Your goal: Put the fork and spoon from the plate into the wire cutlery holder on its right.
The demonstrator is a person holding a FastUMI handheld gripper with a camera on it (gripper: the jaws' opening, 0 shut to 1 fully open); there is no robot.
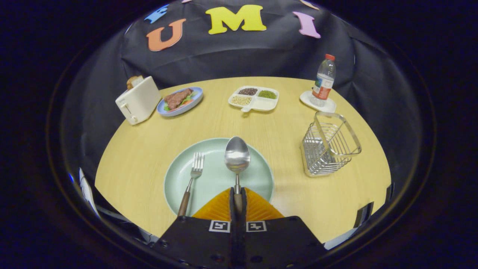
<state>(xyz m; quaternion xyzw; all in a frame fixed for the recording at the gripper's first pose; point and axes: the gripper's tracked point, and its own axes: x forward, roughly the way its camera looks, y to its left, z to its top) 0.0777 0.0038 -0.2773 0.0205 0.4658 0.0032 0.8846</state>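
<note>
Gripper (238, 196) clamps spoon (237, 157) handle | fork (191, 183) on plate (257, 175) | wire holder (328, 145) right, on counter (142, 157)

Round light-wood table (142, 149). Directly on it: pale green plate (216, 147) nearest, wire cutlery holder (328, 147) to its right, well apart. Far side: white toaster (138, 99), blue plate (181, 102) with food just beside it, white divided tray (255, 99), water bottle (323, 80) on a white coaster (317, 104).

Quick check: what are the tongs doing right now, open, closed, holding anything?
Tongs: closed on the spoon handle, bowl pointing ahead over the plate.
</note>
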